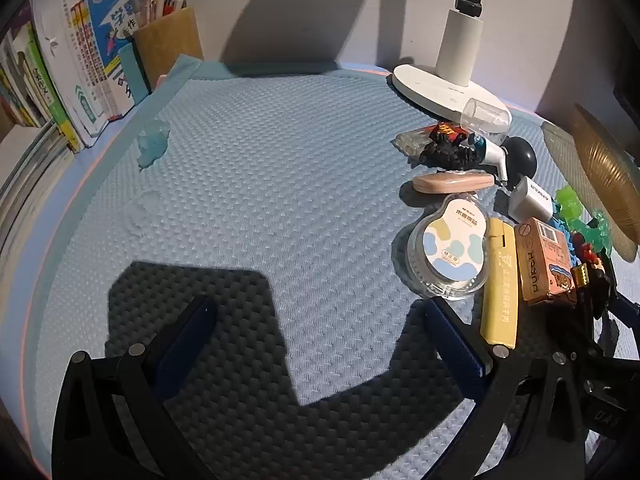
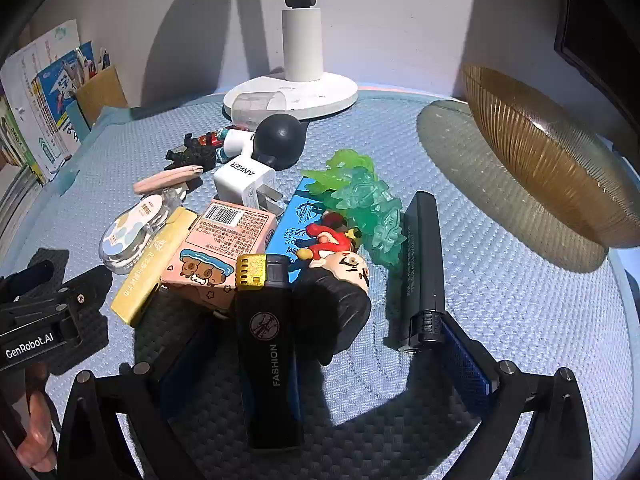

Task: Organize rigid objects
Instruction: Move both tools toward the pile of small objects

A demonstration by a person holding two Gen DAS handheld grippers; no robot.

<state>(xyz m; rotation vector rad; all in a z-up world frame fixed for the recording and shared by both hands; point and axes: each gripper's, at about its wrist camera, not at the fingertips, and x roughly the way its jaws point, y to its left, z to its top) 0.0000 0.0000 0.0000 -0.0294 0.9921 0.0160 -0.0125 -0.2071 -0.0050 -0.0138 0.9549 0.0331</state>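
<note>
While both grippers are gaping wide and empty, the right gripper (image 2: 320, 344) is straddling the black lighter (image 2: 267, 348), so closing squarely across its sides looks wise.

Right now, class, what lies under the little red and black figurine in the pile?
The figurine leans on a blue box, with the black lighter beside it. The figurine and lighter cover part of the box, and what lies beneath that is hidden.

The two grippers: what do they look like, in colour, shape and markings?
Both the left gripper and the right gripper have black frames with triangular cut-outs and silver round pins. Their fingers carry flat, ribbed dark blue pads. Seen from the right wrist, the left gripper's body bears white "GenRobot.AI" lettering. No cables or sleeves are visible.
</note>
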